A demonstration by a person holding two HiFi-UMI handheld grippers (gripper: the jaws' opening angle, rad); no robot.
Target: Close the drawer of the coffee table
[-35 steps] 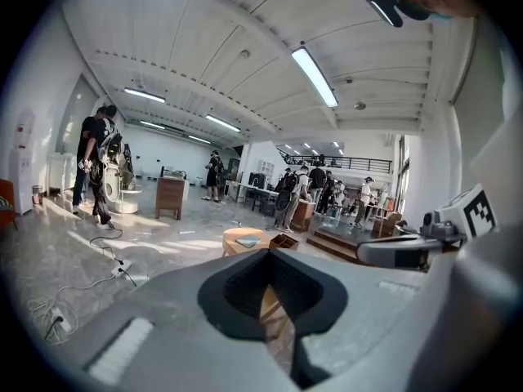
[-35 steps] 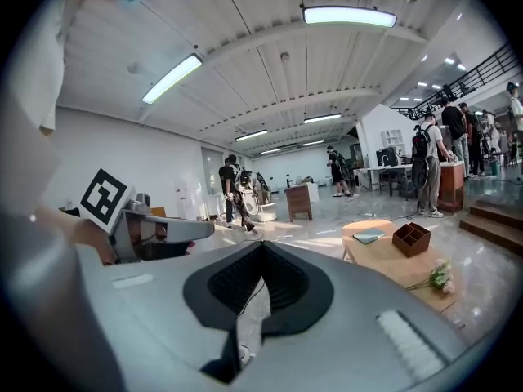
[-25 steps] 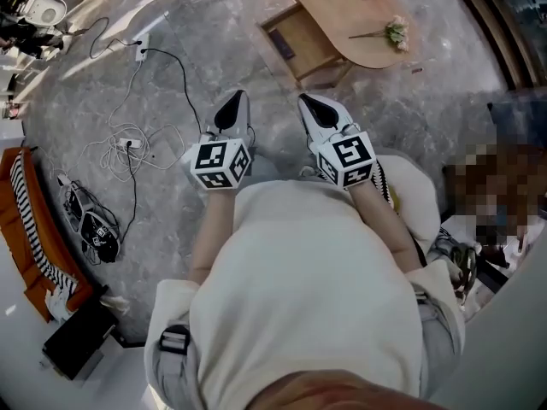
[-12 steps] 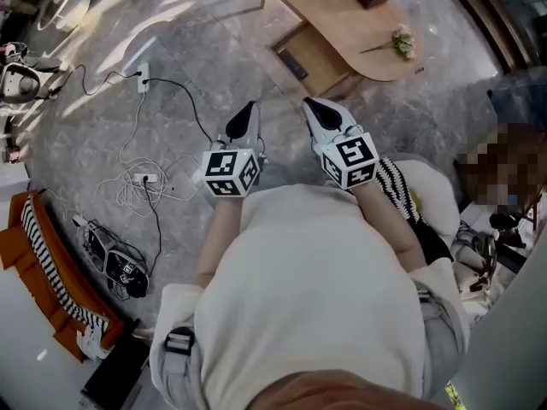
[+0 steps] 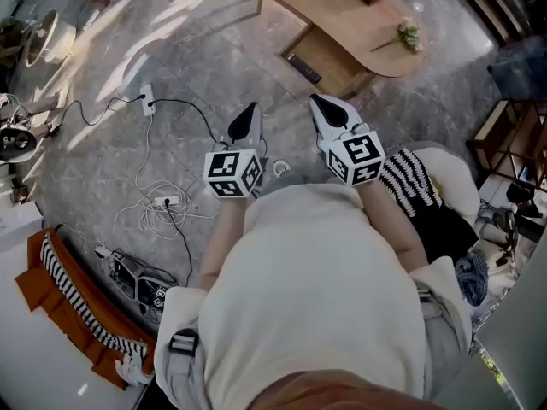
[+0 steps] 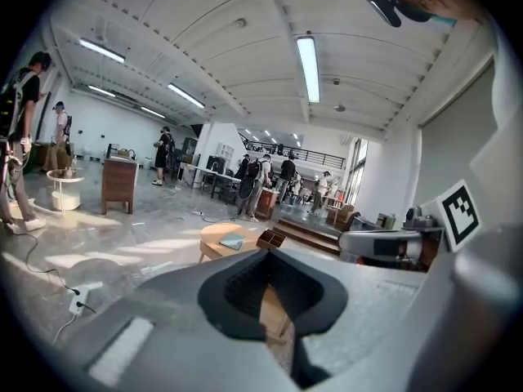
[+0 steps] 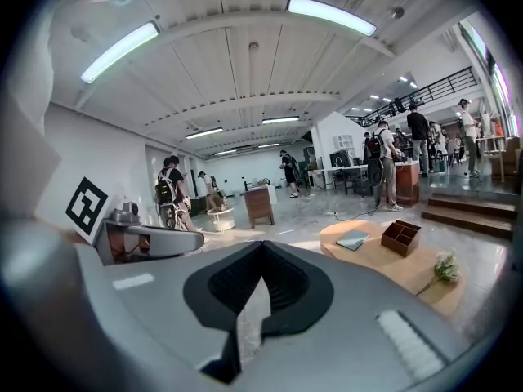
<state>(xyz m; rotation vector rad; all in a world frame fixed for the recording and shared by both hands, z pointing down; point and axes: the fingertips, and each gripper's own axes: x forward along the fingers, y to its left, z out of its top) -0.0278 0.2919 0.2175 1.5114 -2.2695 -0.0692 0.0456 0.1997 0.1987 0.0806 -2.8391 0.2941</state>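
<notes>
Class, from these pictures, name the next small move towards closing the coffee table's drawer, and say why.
Probably step closer, since the drawer stands open under the coffee table, well ahead of the left tool and right tool, both shut and empty.

light wooden coffee table [image 5: 342,20], rounded top; drawer [image 5: 336,57] beneath pulled out, open, flat dark item [image 5: 305,68] inside.

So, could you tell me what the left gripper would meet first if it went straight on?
Probably the light wooden coffee table's open drawer, seen in line with the left gripper's shut jaws; pointing slightly down, it might touch the grey stone floor first.
</notes>
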